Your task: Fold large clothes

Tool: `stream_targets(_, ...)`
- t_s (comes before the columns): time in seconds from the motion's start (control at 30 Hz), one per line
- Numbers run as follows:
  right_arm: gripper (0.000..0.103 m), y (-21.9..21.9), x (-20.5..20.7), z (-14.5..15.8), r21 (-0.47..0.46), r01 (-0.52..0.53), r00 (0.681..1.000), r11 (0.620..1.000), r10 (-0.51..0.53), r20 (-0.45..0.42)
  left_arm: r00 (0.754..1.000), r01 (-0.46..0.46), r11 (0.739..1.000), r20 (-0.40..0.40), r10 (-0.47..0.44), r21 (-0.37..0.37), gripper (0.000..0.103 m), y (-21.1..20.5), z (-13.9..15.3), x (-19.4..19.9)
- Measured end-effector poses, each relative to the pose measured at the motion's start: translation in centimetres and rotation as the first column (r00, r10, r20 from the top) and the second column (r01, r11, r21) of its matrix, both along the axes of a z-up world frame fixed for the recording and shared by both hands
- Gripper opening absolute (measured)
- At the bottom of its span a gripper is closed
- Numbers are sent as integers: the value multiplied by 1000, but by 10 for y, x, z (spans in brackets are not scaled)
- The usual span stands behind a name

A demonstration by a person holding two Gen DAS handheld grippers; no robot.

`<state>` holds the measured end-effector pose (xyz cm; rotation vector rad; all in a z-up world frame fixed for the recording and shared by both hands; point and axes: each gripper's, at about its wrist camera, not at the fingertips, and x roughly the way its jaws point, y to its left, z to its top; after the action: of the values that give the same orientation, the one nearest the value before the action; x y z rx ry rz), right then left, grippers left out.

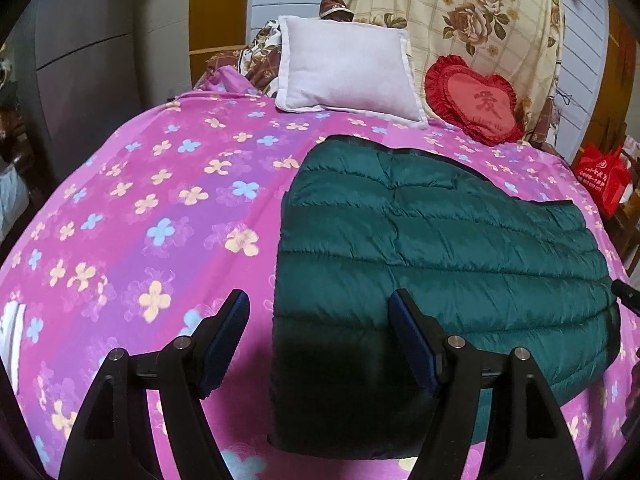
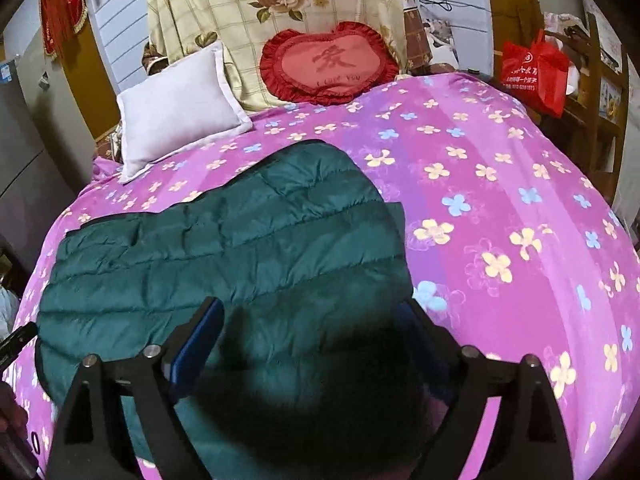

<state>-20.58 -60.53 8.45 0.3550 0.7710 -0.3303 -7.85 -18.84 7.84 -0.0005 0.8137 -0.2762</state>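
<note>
A dark green quilted down jacket [image 1: 440, 248] lies folded flat on the pink flowered bedspread [image 1: 140, 200]. In the left wrist view it fills the right half, and my left gripper [image 1: 318, 340] hangs open above its left edge with nothing between the blue pads. The right wrist view has the same jacket [image 2: 224, 248] at centre left, with my right gripper [image 2: 316, 340] open over its near right part and casting a dark shadow on it. Neither gripper touches the cloth. The tip of the other gripper [image 2: 18, 340] peeks in at the left edge.
A white pillow [image 1: 348, 68] and a red heart cushion [image 1: 476, 100] lean at the bed's head against a rose-patterned quilt [image 1: 460, 20]. A red bag [image 2: 536, 72] stands on wooden shelves right of the bed. A grey cabinet [image 1: 80, 60] stands on the left.
</note>
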Motion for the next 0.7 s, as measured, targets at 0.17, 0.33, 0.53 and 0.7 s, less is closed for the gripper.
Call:
stream_targets(0.17,94,3,-3,0,-27,-10,999,1000,9,-30,999,-2,999,-33,0,-37,55,3,-7,11)
stream_targets(0.33,97,4,1,-1,-39,-22,999,999,20,-35,999,-6,998,-40,4,-57,55,4,-8,15)
stream_targets(0.53,98,3,8,-10,-28,-15,999,999,14,-50,999,-4,999,-42,2,-50,55,0,-13,15)
stream_targets(0.7,99,1,9,-9,-31,-15,999,999,14,-50,999,-1,999,-48,-1,-53,55,0,-14,18)
